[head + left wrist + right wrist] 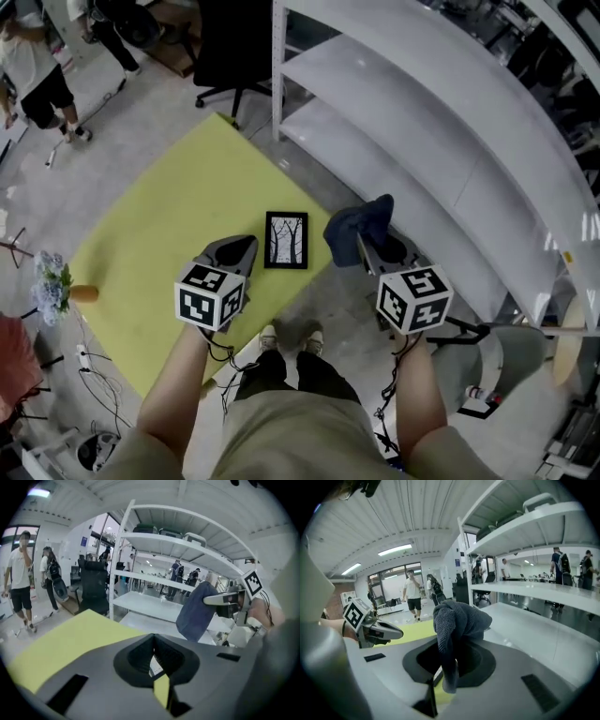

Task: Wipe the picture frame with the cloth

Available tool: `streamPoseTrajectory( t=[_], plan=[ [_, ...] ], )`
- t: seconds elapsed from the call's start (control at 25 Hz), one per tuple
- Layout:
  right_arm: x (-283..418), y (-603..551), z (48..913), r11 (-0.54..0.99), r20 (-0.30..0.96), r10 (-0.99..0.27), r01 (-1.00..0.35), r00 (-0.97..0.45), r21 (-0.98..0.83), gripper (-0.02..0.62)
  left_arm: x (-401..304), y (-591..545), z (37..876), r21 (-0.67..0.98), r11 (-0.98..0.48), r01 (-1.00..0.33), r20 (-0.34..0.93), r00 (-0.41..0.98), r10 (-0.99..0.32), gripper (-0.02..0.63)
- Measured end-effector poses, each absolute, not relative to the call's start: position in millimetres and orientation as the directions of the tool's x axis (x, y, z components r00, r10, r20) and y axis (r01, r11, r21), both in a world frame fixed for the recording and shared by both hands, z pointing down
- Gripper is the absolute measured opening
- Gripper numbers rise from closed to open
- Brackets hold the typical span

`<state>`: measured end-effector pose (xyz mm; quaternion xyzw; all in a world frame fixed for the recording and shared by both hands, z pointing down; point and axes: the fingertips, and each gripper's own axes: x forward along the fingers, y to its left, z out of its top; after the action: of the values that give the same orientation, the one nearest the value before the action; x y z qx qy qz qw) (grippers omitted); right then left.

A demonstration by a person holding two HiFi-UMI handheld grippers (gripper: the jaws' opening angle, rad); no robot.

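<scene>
Cloth [361,225] hangs clamped in right gripper [371,249] jaws, near frame [286,240].

Mat [178,234] on floor, far corner toward shelf unit [422,141]. Shelf unit right of mat, off it. Picture frame [286,240] flat on mat, near its right corner. Office chair [230,47] behind mat's far corner. Flowers [52,281] at mat's left corner. Left gripper [239,247] over mat, just left of frame. Right gripper [367,246] right of frame, past mat's edge, cloth [361,223] in its jaws. Person's feet [291,337] at mat's near edge, between grippers.
</scene>
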<state>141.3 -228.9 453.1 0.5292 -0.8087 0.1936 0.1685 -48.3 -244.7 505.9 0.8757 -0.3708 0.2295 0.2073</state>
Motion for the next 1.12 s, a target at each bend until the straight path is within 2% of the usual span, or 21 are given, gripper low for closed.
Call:
streamPoseTrajectory(
  t=[0.28,0.6,0.88,1.12],
  plan=[
    [136,-219,332,0.395,0.283,-0.883,-0.919,-0.374,0.017,0.055,-44,-246,384,0.028,-0.677,-0.735,0.397,0.63,-0.668,0.008],
    [129,-182,231,0.398,0.078,-0.917,-0.909,-0.39,0.123,0.057,-53,-223,270,-0.091,-0.663,-0.743,0.18,0.642,-0.745,0.008],
    [124,-152,194,0.402,-0.002,-0.913,-0.902,-0.407,0.156,0.058,-66,-199,228,-0.112,-0.638,-0.762,0.091,0.631,-0.77,0.008],
    [130,-142,200,0.396,0.016,-0.917,-0.905,-0.399,0.155,0.058,-75,-189,229,-0.118,-0.617,-0.778,0.077,0.612,-0.787,0.008]
  ],
)
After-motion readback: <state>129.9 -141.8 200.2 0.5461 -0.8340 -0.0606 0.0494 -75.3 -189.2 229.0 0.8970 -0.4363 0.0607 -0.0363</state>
